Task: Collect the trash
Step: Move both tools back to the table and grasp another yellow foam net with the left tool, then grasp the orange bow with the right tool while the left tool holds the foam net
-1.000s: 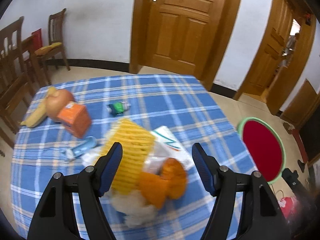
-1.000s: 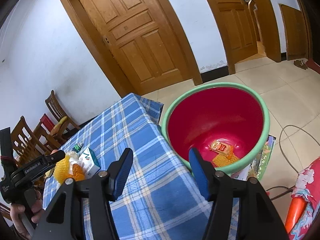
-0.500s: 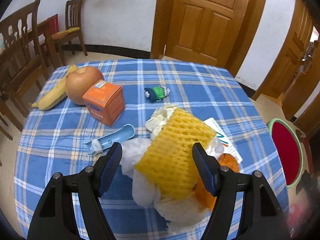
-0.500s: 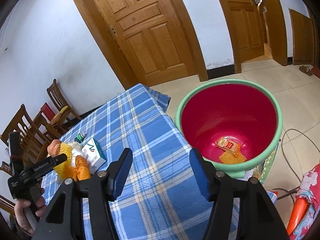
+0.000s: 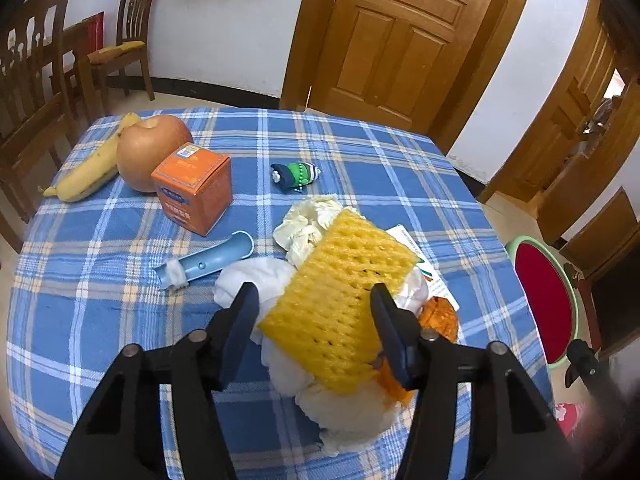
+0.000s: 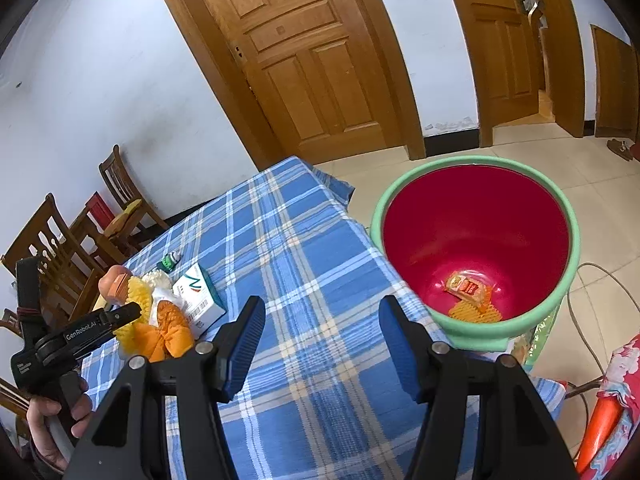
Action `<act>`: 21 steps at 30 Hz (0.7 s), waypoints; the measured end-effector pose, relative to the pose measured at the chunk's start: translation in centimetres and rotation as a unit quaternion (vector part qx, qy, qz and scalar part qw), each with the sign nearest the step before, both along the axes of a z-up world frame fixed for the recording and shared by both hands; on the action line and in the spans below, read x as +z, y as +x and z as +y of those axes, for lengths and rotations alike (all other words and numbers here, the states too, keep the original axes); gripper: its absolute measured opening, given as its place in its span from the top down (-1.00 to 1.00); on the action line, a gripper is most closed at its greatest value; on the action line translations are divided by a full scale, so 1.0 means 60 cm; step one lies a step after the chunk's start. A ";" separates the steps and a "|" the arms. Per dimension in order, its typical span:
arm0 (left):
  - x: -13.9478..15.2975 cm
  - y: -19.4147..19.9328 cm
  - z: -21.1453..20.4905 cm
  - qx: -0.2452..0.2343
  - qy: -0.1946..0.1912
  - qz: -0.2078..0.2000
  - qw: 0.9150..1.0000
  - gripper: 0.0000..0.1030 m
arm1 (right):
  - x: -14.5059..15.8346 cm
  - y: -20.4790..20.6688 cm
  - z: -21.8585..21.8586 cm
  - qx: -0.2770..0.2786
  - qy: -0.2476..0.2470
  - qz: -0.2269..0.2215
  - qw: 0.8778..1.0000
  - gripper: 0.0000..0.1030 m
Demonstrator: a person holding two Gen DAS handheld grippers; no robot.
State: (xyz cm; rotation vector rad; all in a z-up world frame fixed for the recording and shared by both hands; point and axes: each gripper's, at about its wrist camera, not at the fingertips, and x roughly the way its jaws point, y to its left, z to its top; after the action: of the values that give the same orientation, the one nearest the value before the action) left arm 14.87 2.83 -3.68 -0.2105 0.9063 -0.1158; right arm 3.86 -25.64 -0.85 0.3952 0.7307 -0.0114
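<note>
Up close, left wrist view: the left tool (image 5: 314, 304) sits low over a heap of trash on the blue plaid surface (image 5: 120, 320). Its jaws have just been closing, with the yellow foam net (image 5: 340, 300) between them. The right pad looks to be touching the net's edge; a sliver of gap shows at the left pad, so no firm clamp is seen yet. Under the net lie white crumpled tissues (image 5: 344, 412) and orange peel (image 5: 440, 314). A white carton (image 5: 434, 280) pokes out beyond the heap. Farther off on the surface: a blue scoop (image 5: 212, 260), an orange box (image 5: 196, 190), an apple (image 5: 150, 150), a banana (image 5: 90, 168) and a small green toy (image 5: 296, 174). Off the right edge, the red bucket (image 5: 544, 300) stands on the floor.

Right wrist view: the right tool (image 6: 322, 338) hovers over the near side of the surface, jaws parted with nothing between them. The red bucket (image 6: 476, 240), rimmed in green, stands just beside the surface's edge, with a snack wrapper (image 6: 466, 286) and a bit of orange netting (image 6: 474, 312) at its bottom. At far left, a hand (image 6: 48, 424) holds the left tool over the heap.
</note>
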 end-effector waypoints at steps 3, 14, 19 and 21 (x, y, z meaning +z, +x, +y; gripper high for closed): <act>0.001 -0.005 -0.004 -0.007 -0.001 -0.003 1.000 0.11 | -0.001 0.000 0.006 0.005 0.000 0.001 1.000 -0.21; 0.019 -0.030 0.003 -0.017 -0.018 -0.018 1.000 0.56 | -0.002 0.012 0.043 0.037 -0.006 0.003 0.999 -0.21; 0.046 -0.049 0.016 -0.014 -0.032 -0.046 0.998 0.58 | 0.001 0.024 0.076 0.073 0.002 0.000 0.997 -0.21; 0.056 -0.056 0.021 -0.012 -0.028 -0.058 0.998 0.59 | 0.002 0.029 0.092 0.088 0.002 -0.002 0.996 -0.21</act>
State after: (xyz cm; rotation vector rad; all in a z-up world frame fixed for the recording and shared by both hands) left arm 11.51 4.09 -0.29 -0.2424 0.7914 -0.1740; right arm 5.60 -20.15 -0.76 0.3346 0.7598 0.1564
